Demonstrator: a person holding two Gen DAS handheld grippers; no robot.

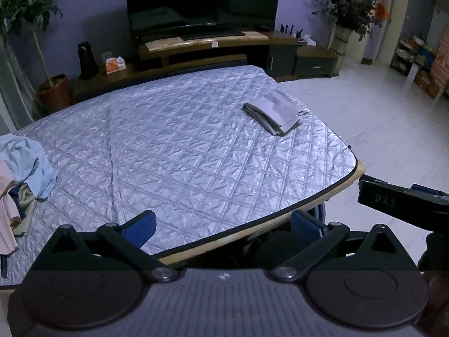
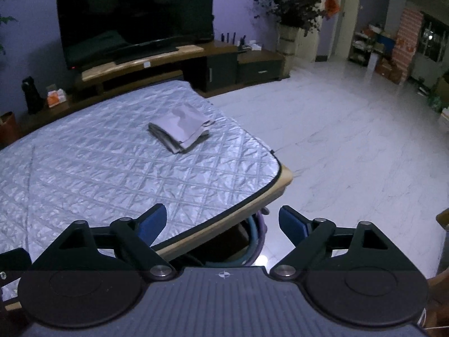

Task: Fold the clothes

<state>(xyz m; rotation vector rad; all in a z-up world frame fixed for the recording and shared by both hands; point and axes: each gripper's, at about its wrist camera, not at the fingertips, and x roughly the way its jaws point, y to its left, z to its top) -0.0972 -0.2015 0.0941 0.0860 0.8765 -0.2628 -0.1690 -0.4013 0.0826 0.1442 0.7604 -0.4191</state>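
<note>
My left tongs hang with the fingers wide apart and nothing between them, poised over the near edge of the desk, and my right tongs are spread the same way, empty, out past the desk's near right corner. The quilted silver cover runs ahead of both. One folded garment, grey and squared into a small stack, lies well ahead and to the right of my left tongs, close to the cover's far right edge; seen from my right tongs it sits ahead and to the left. The pile of unfolded clothes, pale blue, pink and olive pieces tangled together, lies far off to the left of my left tongs, near that side's edge, so I judge the next reach goes there. The risks I see: pinching two layers at once and dragging the whole heap, sliding a piece off the left edge, or bunching the slick, already creased cover under a garment. A wide sweep of my right tongs could also knock the finished stack to the floor. I see no basket or bin holding clothes; they all lie loose on the cover.
</note>
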